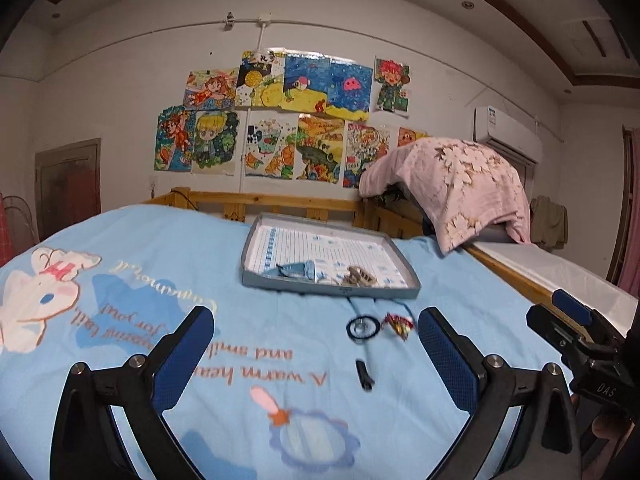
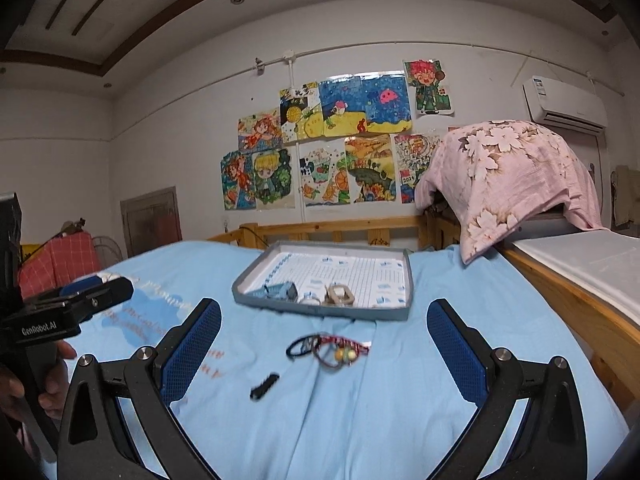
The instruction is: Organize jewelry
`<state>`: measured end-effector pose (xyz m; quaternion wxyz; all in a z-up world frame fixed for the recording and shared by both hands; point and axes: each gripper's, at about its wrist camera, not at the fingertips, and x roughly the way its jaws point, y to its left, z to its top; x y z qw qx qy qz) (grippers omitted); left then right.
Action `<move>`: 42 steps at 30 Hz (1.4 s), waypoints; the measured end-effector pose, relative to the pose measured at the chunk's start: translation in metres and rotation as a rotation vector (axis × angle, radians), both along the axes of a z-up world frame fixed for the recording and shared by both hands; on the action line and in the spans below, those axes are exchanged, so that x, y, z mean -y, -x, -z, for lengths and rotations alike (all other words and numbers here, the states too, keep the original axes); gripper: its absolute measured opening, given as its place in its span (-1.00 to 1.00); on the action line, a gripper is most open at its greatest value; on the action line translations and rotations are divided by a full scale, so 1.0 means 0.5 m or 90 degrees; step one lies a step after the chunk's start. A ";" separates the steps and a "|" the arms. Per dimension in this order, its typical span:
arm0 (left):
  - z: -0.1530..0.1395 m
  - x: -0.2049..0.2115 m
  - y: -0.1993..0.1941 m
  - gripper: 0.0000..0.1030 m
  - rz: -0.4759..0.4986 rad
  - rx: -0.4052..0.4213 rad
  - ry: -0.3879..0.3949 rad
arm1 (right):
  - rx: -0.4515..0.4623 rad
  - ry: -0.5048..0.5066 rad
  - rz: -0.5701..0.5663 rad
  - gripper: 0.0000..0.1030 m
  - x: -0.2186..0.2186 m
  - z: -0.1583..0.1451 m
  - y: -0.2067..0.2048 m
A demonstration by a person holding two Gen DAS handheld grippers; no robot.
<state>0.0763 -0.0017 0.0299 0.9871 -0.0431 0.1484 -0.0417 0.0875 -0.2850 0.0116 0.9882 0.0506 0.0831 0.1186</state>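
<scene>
Both tools are released, fingers spread wide and holding nothing, hovering over a bed covered in a light blue sheet (image 2: 400, 400).

Ahead of the left tool (image 1: 316, 344) and between its fingers lie a black hair tie (image 1: 363, 327) and, just to its right, a red beaded bracelet (image 1: 398, 324); nearer the tool sits a small black clip (image 1: 365, 374). Beyond them is the grey tray (image 1: 256, 240), its near rim facing the tool, with a blue piece (image 1: 298, 270) and brownish jewelry (image 1: 358, 276) gathered along that near edge; the rest of its lined floor is bare.

From the right tool (image 2: 324, 344) the same things lie straight ahead: tie and bracelet tangled together, clip closer and to the left, tray behind.

To the right, the sheet ends at a wooden bed rail (image 2: 568, 292), with a pink floral cloth (image 2: 512, 168) draped over the far corner. Open sheet spreads to the left of both tools.

Readable writing: "GenRobot.AI" on the left tool's body in the right wrist view, "DAS" on the right tool's body in the left wrist view, and, upside down on the sheet, "A warm hea…" and "for you".
</scene>
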 end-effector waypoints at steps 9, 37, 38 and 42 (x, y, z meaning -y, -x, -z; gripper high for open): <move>0.049 0.008 0.026 1.00 0.006 -0.047 -0.004 | -0.071 0.004 0.010 0.97 0.010 0.056 0.035; 0.028 0.009 -0.121 1.00 -0.022 -0.068 0.008 | -0.056 0.009 0.049 0.97 0.032 0.015 -0.100; 0.032 0.010 -0.130 1.00 -0.023 -0.073 0.008 | -0.060 0.011 0.046 0.97 0.032 0.016 -0.114; 0.053 0.016 -0.170 1.00 -0.025 -0.096 0.016 | -0.080 0.015 0.030 0.97 0.034 0.029 -0.178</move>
